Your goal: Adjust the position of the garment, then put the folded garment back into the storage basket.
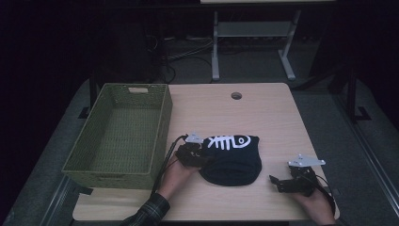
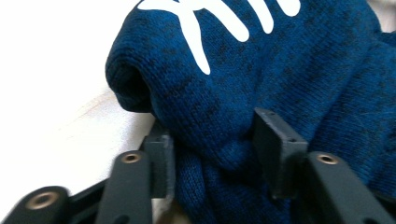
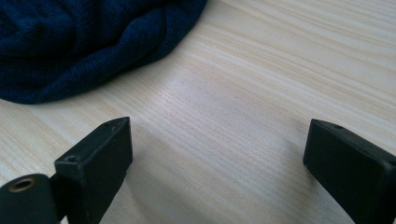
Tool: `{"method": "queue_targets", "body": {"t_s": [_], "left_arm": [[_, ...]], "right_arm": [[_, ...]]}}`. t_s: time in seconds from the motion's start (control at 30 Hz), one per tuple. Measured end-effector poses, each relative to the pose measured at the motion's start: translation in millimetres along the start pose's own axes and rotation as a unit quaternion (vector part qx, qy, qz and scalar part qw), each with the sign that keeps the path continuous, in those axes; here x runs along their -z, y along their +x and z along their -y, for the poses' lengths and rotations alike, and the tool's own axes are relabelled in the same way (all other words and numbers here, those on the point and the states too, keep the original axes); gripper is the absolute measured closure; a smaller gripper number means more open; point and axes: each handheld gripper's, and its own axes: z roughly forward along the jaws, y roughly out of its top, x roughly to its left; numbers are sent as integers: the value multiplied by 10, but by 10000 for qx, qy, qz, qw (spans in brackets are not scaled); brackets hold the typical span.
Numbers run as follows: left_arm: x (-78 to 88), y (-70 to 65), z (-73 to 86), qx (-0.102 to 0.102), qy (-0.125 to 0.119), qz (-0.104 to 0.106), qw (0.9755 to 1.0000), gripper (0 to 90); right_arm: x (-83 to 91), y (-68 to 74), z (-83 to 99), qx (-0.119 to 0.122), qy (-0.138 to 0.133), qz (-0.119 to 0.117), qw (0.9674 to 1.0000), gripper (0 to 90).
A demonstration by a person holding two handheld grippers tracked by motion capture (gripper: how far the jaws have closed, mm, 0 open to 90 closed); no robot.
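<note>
Left gripper view has the left gripper (image 2: 212, 154) pinching a fold of the dark blue knitted garment with a white fishbone print (image 1: 233, 157), lying mid-tabletop toward the near edge. Lifting it into the empty green woven basket (image 1: 162, 122) at the left edge looks undone. The right gripper (image 3: 217, 163) gapes over bare wood.

So there's a green woven basket (image 1: 117, 136) sitting on the left side of a light wooden table (image 1: 277, 122), hanging a bit over the left edge. The table has a round cable hole (image 1: 236, 95) near the far edge. Past it there's a white desk frame (image 1: 254, 42) and cables (image 1: 183, 52) on the floor.
</note>
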Motion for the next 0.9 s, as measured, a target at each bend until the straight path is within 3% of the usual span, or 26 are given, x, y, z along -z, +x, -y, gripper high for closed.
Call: {"method": "queue_targets", "body": {"t_s": [0.2,0.53,0.9], "left_arm": [[-5,-3,-18,34,67,62,10000,631],[34,2,-64,6,81,93,9999,679],[195,-44,-151,28,-177,239,9996,692]], "right_arm": [[0,0,0,0,-1,0,10000,77],[0,0,0,0,-1,0,10000,77],[0,0,-1,-2,0,-1,10000,77]]}}
